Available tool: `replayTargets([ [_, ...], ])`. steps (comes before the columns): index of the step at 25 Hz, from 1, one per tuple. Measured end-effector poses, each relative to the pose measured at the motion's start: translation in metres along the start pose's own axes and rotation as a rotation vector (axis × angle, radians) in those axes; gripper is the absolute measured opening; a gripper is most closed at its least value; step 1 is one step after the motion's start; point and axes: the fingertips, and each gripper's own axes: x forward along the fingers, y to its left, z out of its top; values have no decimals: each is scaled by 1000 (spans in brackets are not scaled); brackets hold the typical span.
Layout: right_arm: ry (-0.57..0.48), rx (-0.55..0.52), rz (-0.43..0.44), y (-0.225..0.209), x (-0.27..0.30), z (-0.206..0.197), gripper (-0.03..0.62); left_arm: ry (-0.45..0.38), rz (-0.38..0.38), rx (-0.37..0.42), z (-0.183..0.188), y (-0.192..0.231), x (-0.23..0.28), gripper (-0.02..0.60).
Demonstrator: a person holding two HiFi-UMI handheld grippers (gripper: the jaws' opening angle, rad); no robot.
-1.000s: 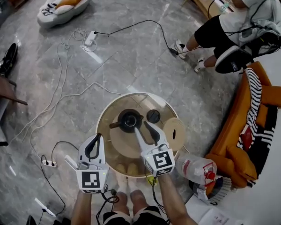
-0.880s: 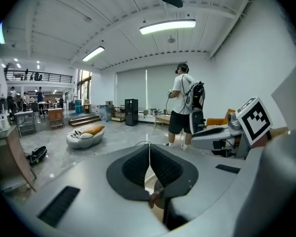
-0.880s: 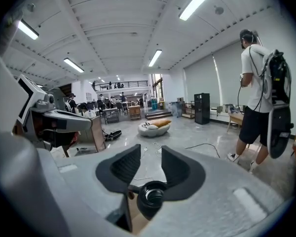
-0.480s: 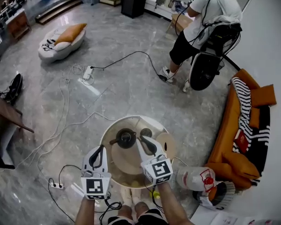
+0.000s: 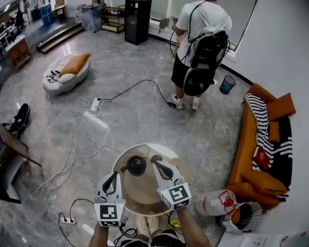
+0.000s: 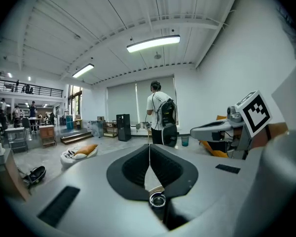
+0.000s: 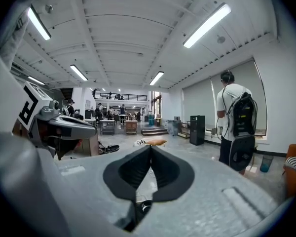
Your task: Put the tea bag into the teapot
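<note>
The dark teapot (image 5: 136, 164) stands on the small round table (image 5: 119, 170) below me. No tea bag shows in any view. My left gripper (image 5: 113, 175) hangs above the table's near left edge, its jaws pressed together on nothing (image 6: 149, 145). To the right of the teapot and lifted above the table is my right gripper (image 5: 155, 160). Its jaws have just been closing and now meet with nothing between them (image 7: 150, 147). Both gripper views look out level across the room, not at the table.
A person with a backpack (image 5: 201, 40) stands at the far side. An orange sofa (image 5: 260, 158) runs along the right wall, with a plastic bag (image 5: 217, 203) near its end. Cables and a power strip (image 5: 96, 105) lie on the floor to the left.
Both grippers have risen away from the table top. The right gripper's jaws went from wide apart to together. The head view has tilted up and the person has moved farther off.
</note>
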Motion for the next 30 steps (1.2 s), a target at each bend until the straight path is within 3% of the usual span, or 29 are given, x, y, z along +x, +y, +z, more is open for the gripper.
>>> replayTargets([
  [13,-88,-32,-7,29,-80,46,0,-36,5,32,30,-18,-69,21],
  [30,-53,-11,-21,53,-156,23,0,0,46,0,11,-36,-137,21],
])
